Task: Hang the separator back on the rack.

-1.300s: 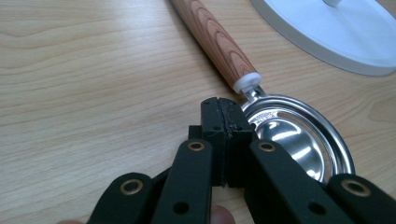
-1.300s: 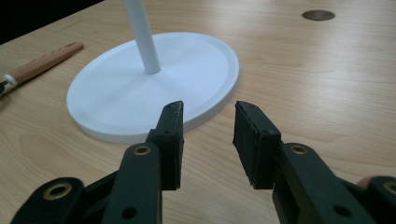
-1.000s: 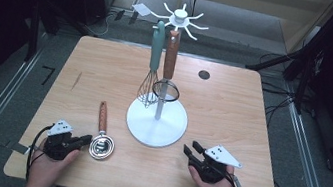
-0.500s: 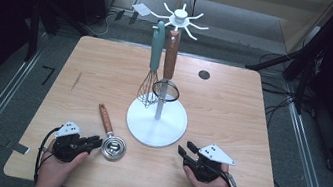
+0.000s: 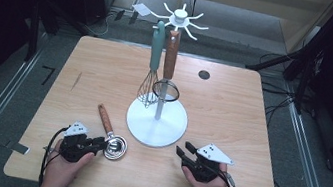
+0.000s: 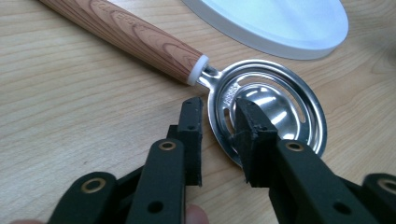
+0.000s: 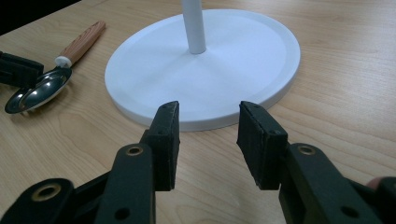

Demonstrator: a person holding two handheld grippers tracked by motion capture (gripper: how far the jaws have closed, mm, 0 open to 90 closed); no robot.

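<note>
**Left gripper releasing the strainer spoon**

The left gripper [image 6: 217,140] has just been opening; its parted jaws straddle the rim of the wood-handled, slotted steel spoon [image 5: 110,136], which lies on the wooden table [image 5: 233,109] beside the white hanging stand [image 5: 156,120]. The right gripper [image 7: 208,140] hovers half-open, holding nothing. Next, probably regrip the spoon.

The right gripper [image 7: 208,140] holds its two black jaws apart with nothing between them, low over the wooden table [image 7: 336,93]. Just beyond stands the white round stand base [image 7: 243,60] with its pole [image 7: 194,25]. At far left a wood-handled metal strainer spoon [image 7: 39,91] lies on the table, with the left gripper's black jaw [image 7: 18,70] at its bowl.
</note>
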